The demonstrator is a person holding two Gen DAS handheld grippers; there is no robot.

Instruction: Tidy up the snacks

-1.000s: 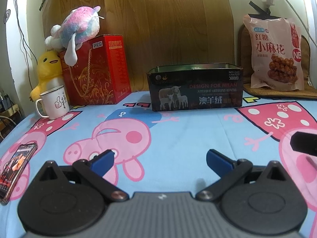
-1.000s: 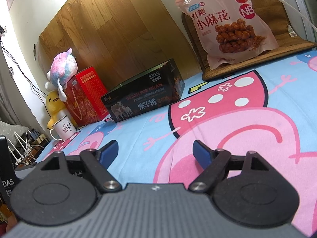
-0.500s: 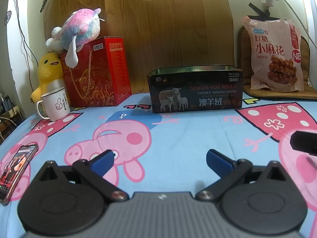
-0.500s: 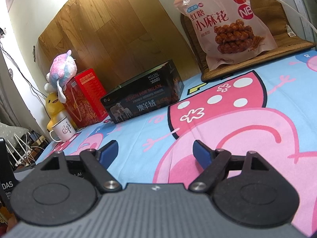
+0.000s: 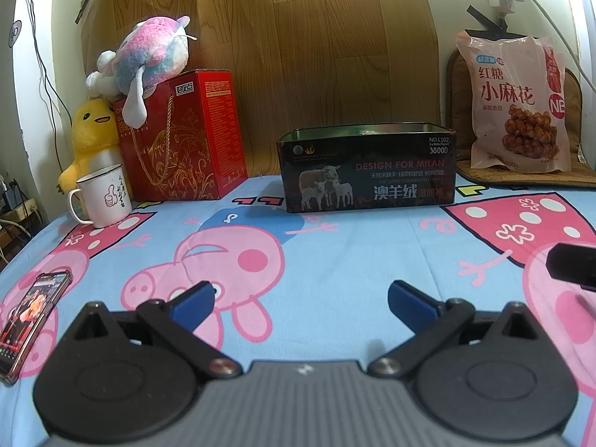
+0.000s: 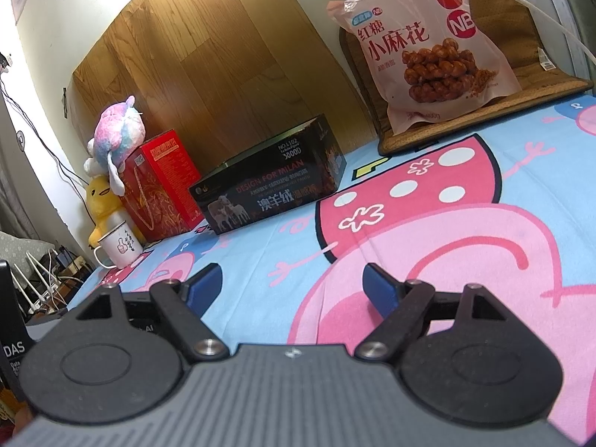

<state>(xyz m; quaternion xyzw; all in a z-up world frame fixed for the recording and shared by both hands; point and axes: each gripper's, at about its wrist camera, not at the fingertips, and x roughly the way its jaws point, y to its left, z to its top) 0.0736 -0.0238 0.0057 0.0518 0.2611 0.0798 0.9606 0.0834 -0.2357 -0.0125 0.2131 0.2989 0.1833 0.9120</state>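
The snack bag (image 6: 428,48) stands well ahead of the right tool (image 6: 292,285) and to its right, propped upright against a brown woven cushion (image 6: 495,11) at the back; from the left tool (image 5: 300,300) it sits far ahead and to the right. It is a soft, glossy pink plastic pouch, puffed with air, showing twisted fried dough on the front. It likely weighs little for its bulk, crinkles and slides under the pads, and its contents probably crush if squeezed hard. A pinch on the flat sealed top edge or an upper corner seems the safest hold, with only a light squeeze if the body is taken. Straight ahead of the left tool, and ahead-left of the right one, lies the black box (image 5: 367,165), open-topped, rigid and rectangular with printed sheep, the likely container. The surface beneath is a soft printed cartoon sheet (image 5: 335,253), smooth and slightly rumpled. Both tools have their blue-padded fingers spread wide with nothing between them.
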